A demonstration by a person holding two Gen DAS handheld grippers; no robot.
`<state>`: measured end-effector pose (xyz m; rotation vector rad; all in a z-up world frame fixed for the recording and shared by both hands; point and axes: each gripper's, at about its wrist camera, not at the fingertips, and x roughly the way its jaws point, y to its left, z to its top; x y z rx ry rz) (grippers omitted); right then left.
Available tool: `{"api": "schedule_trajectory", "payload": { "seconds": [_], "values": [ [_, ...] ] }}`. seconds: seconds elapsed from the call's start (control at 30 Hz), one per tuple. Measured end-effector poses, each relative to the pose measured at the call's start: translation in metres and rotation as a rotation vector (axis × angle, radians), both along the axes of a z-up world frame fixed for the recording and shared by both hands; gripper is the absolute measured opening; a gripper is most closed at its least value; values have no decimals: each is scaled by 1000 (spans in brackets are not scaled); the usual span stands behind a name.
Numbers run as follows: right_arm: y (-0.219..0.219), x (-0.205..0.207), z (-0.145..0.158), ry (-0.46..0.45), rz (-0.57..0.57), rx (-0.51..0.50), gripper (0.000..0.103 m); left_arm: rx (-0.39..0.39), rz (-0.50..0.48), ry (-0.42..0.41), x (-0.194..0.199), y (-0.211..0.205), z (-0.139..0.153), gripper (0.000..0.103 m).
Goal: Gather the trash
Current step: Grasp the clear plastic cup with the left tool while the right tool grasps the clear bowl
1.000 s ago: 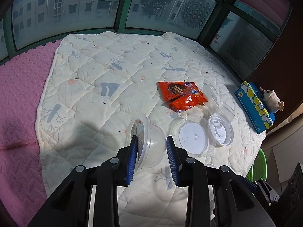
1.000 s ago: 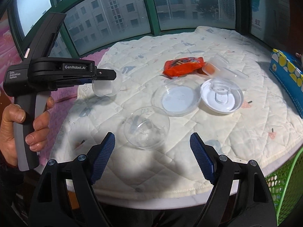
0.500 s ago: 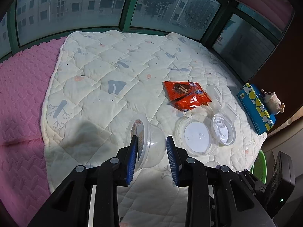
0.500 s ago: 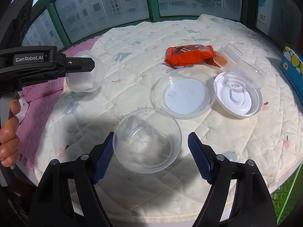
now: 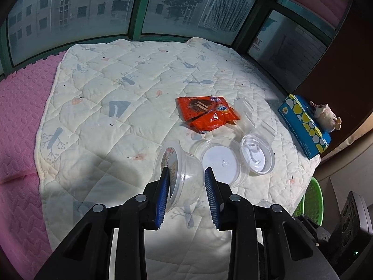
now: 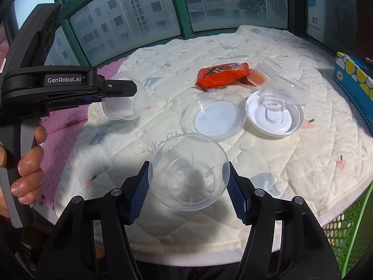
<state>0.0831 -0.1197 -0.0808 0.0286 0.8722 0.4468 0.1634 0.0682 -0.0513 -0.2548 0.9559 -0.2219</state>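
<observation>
My left gripper is shut on a small clear tub with a printed lid, held on its side above the quilt. The right wrist view shows that same tub in the left gripper, with a hand on its handle. My right gripper is closing its jaws on a clear plastic bowl near the quilt's front edge. Both pads touch its rim. Farther back lie orange snack wrappers, a clear round lid, a white lid and a clear hinged box.
A white quilt covers the table, with a pink mat to its left. A blue tissue box and a small plush toy sit at the right. A green mesh basket stands below the table's right edge. Windows close off the back.
My right gripper came forward over the clear bowl and its jaws narrowed from wide apart to touching the rim. The left gripper kept its hold on the tub and shifted a little.
</observation>
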Motion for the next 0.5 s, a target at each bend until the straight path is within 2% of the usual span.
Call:
{"api": "schedule_trajectory", "payload": {
  "seconds": [0.5],
  "values": [
    [-87, -30, 9, -8, -184, 24, 63, -6, -170, -12, -4, -94, 11, 30]
  ]
}}
